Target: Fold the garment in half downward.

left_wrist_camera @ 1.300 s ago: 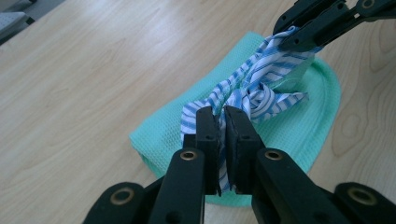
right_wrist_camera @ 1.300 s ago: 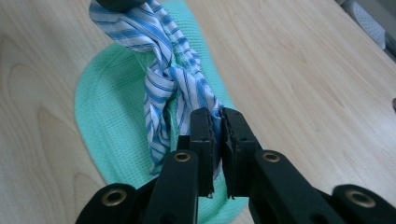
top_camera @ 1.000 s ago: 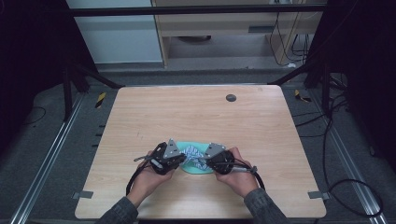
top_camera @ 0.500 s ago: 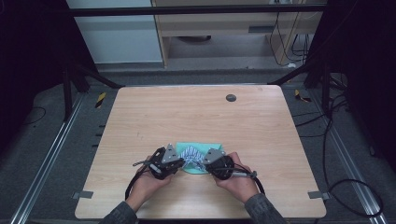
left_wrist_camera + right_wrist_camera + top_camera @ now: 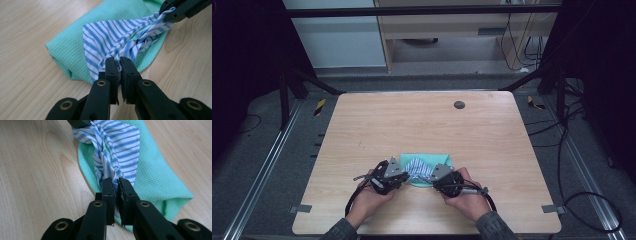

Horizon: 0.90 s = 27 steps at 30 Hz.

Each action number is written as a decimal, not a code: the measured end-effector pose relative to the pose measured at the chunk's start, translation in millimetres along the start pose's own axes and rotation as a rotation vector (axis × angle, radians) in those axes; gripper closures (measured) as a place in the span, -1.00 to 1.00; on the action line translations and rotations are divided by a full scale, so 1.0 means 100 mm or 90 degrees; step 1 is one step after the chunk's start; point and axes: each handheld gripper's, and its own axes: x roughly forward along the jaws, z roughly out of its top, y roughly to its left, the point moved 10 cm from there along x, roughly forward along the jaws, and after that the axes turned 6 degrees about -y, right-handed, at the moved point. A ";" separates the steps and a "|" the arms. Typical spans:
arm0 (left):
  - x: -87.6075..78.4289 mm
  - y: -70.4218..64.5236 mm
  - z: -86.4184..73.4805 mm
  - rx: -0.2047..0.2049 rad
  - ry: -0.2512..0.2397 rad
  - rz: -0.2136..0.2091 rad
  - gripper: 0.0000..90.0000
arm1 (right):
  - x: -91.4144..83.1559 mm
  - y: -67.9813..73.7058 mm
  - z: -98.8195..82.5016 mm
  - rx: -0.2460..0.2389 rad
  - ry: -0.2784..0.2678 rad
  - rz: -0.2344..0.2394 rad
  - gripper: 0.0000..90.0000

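Blue-striped white cloth (image 5: 112,40) bunched, lying on folded green waffle towel (image 5: 75,47), near table edge

Blue-white striped cloth (image 5: 107,40), mint-green waffle cloth (image 5: 75,45), black tools.

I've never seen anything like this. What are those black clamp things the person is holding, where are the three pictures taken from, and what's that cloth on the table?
A person holds two hand tools with black jaws: the left gripper and the right gripper. One picture looks down from above the wooden table; the other two come from cameras riding on each gripper. On the table lies a green waffle-weave cloth, with a blue-and-white striped cloth on top. Each gripper is shut on one end of the striped cloth.
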 end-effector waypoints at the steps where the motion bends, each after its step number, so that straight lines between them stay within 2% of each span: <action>1: 0.00 -0.01 -0.02 0.000 0.002 -0.001 0.88 | 0.00 0.01 -0.01 0.000 0.001 0.001 0.87; 10: -0.01 -0.04 -0.09 0.008 0.009 -0.004 0.88 | 0.01 0.10 -0.06 -0.001 0.007 0.011 0.86; 16: -0.03 -0.05 -0.10 0.004 0.005 -0.005 0.85 | 0.01 0.14 -0.07 -0.006 0.009 0.015 0.85; 20: -0.07 -0.06 -0.06 -0.001 -0.012 -0.002 0.68 | 0.00 0.15 -0.06 -0.003 0.010 0.014 0.80; 21: -0.11 -0.07 -0.04 0.005 -0.018 0.000 0.63 | -0.01 0.15 -0.05 0.001 0.008 0.014 0.77; 25: -0.14 -0.07 0.04 0.001 -0.037 0.004 0.36 | -0.01 0.17 -0.06 -0.004 0.010 0.019 0.74; 27: -0.13 -0.07 0.05 0.004 -0.041 0.002 0.32 | 0.00 0.17 -0.06 -0.002 0.009 0.019 0.73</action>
